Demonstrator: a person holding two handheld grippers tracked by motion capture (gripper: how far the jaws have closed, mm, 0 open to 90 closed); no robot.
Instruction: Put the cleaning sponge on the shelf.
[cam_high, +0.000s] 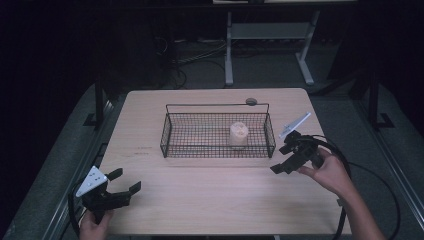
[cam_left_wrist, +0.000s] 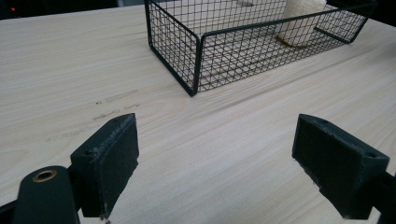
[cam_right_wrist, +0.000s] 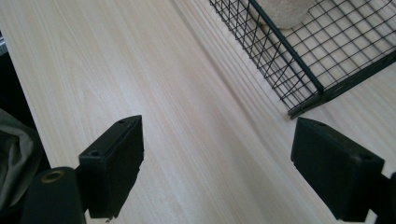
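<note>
The worktop (cam_high: 210, 200) is pale wood with fine straight grain and rounded corners, lit evenly from above, while the room around it lies in deep shadow. At twelve o'clock, beyond its far edge, a white metal stand (cam_high: 267, 35) with two legs rests on a dark grey floor (cam_high: 260, 75), cables (cam_high: 190, 55) trailing across it toward eleven o'clock. Black frame posts (cam_high: 98, 102) rise at nine and three o'clock.
</note>
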